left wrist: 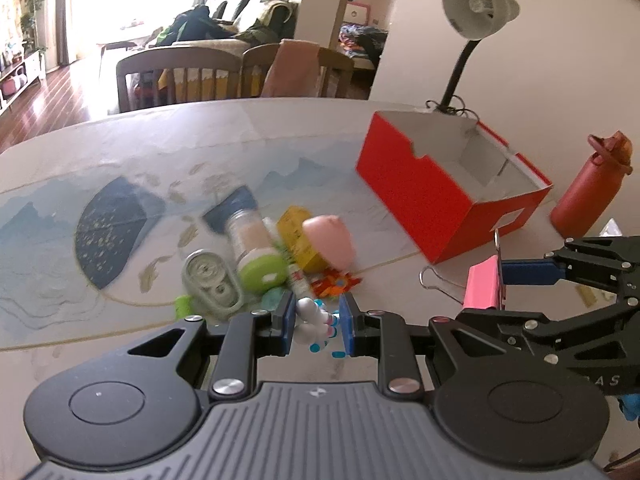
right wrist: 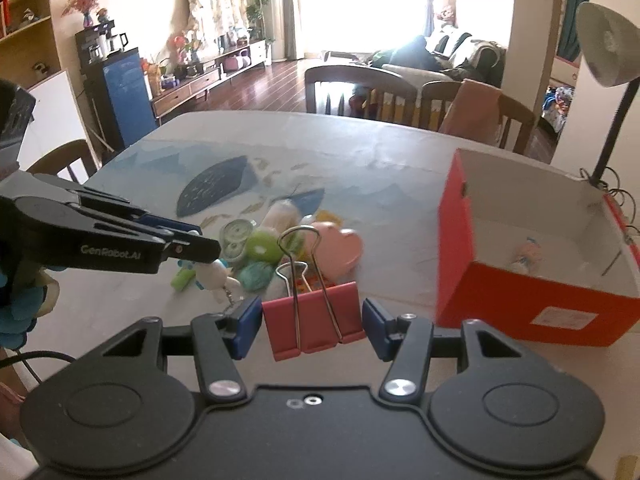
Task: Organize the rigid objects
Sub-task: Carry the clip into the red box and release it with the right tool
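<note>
My left gripper [left wrist: 317,325] is shut on a small white figurine [left wrist: 316,316] with blue and pink dots, held just above the table; it also shows in the right wrist view [right wrist: 214,274]. My right gripper [right wrist: 312,326] is shut on a pink binder clip [right wrist: 314,320], its wire handles pointing forward; the clip also shows in the left wrist view [left wrist: 482,286]. A pile of small items lies ahead: a pink egg-shaped toy [left wrist: 330,242], a green-capped jar [left wrist: 252,246], a yellow box [left wrist: 298,232]. The open red box [left wrist: 440,196] stands to the right with a small item [right wrist: 526,256] inside.
A red water bottle [left wrist: 590,188] and a desk lamp [left wrist: 474,8] stand beyond the box at the right. Chairs [left wrist: 176,76] line the far table edge. The table [left wrist: 100,152] carries a blue patterned mat.
</note>
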The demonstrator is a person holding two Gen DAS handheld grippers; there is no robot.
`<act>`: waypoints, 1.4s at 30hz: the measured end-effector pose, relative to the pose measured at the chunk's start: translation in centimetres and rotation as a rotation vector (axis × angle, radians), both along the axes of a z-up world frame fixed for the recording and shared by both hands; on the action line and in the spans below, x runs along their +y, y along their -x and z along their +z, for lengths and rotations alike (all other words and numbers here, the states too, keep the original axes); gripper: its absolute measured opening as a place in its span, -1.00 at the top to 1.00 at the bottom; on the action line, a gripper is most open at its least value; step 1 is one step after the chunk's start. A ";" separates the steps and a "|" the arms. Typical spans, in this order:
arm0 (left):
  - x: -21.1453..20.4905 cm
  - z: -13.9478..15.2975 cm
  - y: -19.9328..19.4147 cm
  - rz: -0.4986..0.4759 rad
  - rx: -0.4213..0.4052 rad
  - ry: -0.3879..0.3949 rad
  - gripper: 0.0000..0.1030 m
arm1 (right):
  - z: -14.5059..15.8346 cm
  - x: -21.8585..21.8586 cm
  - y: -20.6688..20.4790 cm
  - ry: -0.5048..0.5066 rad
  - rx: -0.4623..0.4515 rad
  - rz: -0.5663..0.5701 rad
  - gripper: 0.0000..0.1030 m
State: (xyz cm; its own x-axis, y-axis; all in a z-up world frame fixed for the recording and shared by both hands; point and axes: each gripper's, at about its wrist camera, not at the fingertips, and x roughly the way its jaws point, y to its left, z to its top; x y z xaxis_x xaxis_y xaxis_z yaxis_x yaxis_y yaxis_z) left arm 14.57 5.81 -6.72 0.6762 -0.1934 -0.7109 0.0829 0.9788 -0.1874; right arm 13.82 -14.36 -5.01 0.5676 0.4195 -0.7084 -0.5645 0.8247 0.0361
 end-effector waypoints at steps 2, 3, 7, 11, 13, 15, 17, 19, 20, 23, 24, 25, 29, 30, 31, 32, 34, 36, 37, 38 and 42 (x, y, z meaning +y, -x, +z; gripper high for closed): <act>-0.6 0.6 -0.3 -0.010 -0.008 0.002 0.55 | 0.4 -0.6 -0.3 0.001 -0.006 -0.005 -0.06; -1.0 1.0 -0.5 -0.017 -0.013 0.001 0.55 | 0.7 -1.0 -0.5 0.000 -0.007 -0.005 -0.06; -2.7 2.1 -1.3 -0.043 -0.032 -0.020 0.55 | 1.7 -2.5 -1.3 0.001 -0.028 -0.007 -0.06; -4.4 3.0 -2.5 -0.067 -0.043 -0.023 0.55 | 2.7 -4.2 -2.4 -0.006 -0.050 -0.022 -0.06; -5.3 3.4 -3.1 -0.078 -0.052 -0.026 0.55 | 3.1 -5.1 -3.3 -0.009 -0.056 -0.036 -0.06; -6.4 3.7 -3.9 -0.088 -0.060 -0.032 0.55 | 3.2 -5.9 -4.1 -0.009 -0.063 -0.047 -0.06; -7.4 4.0 -4.7 -0.096 -0.063 -0.032 0.55 | 3.4 -6.9 -4.9 -0.008 -0.070 -0.058 -0.06; -8.2 4.3 -5.4 -0.104 -0.067 -0.036 0.55 | 3.5 -7.7 -5.8 -0.009 -0.073 -0.066 -0.06; -8.7 4.4 -5.9 -0.107 -0.068 -0.038 0.55 | 3.4 -8.1 -6.0 -0.008 -0.075 -0.070 -0.06; -10.0 4.8 -7.4 -0.113 -0.070 -0.040 0.55 | 3.3 -9.4 -7.3 -0.004 -0.078 -0.083 -0.06; -10.4 5.0 -7.8 -0.114 -0.071 -0.040 0.55 | 3.3 -9.8 -7.6 -0.005 -0.076 -0.087 -0.06; -10.7 5.1 -8.3 -0.115 -0.073 -0.040 0.56 | 3.2 -10.2 -8.2 -0.003 -0.075 -0.091 -0.06; -12.3 5.9 -10.4 -0.120 -0.088 -0.040 0.57 | 2.9 -11.4 -9.9 0.008 -0.080 -0.101 -0.06; -12.6 6.0 -10.9 -0.124 -0.091 -0.038 0.57 | 2.8 -11.8 -10.3 0.012 -0.081 -0.106 -0.06; -13.0 6.2 -11.5 -0.127 -0.093 -0.035 0.57 | 2.6 -12.1 -10.6 0.014 -0.081 -0.108 -0.06; -13.4 6.3 -12.1 -0.130 -0.094 -0.035 0.57 | 2.5 -12.4 -11.1 0.016 -0.079 -0.111 -0.06; -14.1 6.4 -13.3 -0.134 -0.094 -0.036 0.57 | 2.3 -13.0 -11.9 0.019 -0.072 -0.119 -0.06; -14.4 6.4 -14.3 -0.140 -0.088 -0.037 0.58 | 2.1 -13.5 -12.2 0.017 -0.068 -0.120 -0.06; -14.4 6.0 -14.8 -0.140 -0.083 -0.039 0.58 | 2.0 -13.7 -12.3 0.017 -0.066 -0.117 -0.06; -14.4 5.5 -15.1 -0.131 -0.072 -0.053 0.58 | 1.9 -13.8 -12.3 0.018 -0.066 -0.114 -0.06; -14.4 2.3 -15.5 -0.121 0.025 -0.091 0.57 | 1.5 -14.6 -13.0 0.010 -0.048 -0.113 -0.06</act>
State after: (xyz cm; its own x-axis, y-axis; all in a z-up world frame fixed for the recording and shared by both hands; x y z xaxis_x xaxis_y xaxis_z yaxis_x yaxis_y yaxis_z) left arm 30.06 -8.59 -4.39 0.6338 -0.2069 -0.7453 0.1981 0.9748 -0.1022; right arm 26.86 -28.98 -3.54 0.6440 0.3438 -0.6834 -0.4687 0.8833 0.0026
